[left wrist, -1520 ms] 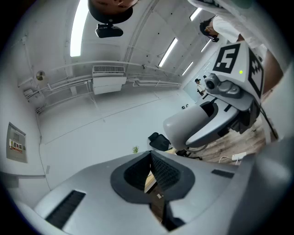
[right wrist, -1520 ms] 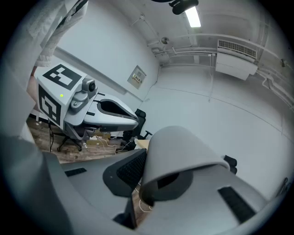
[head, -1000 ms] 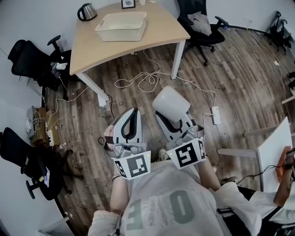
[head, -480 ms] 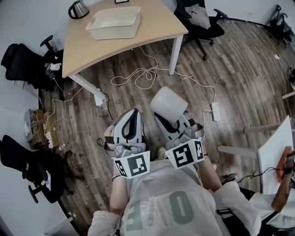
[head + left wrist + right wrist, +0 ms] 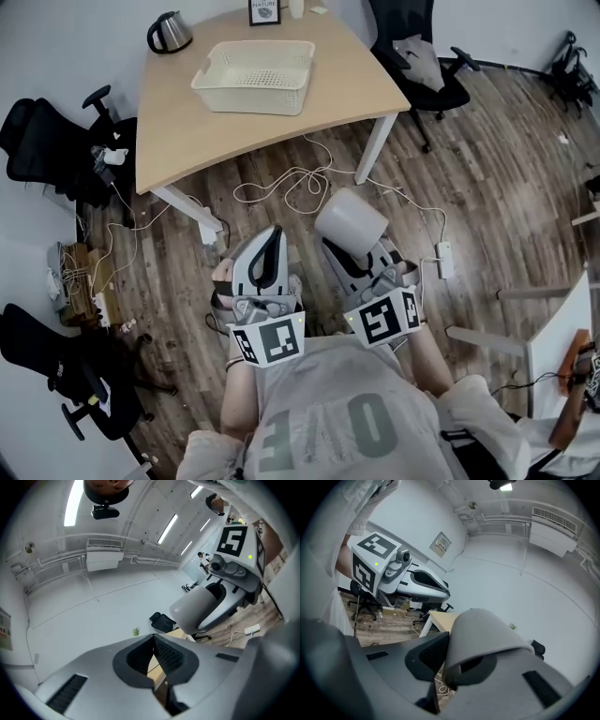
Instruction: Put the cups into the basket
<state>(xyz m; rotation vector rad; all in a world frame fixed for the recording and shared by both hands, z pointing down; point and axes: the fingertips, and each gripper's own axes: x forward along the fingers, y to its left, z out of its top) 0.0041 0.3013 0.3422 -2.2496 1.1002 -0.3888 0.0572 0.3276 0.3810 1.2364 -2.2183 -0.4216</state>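
A kettle (image 5: 170,31) was parked at the far left corner of the tabletop (image 5: 187,122), a framed picture (image 5: 265,11) was propped along its far edge, and white cables (image 5: 302,175) were seen tangled on the wood floor (image 5: 487,169).

One cup (image 5: 349,217), one basket (image 5: 246,97), one kettle (image 5: 170,32)

Right gripper (image 5: 454,665) clamps a grey cup (image 5: 483,634), with the left gripper (image 5: 440,590) beyond.
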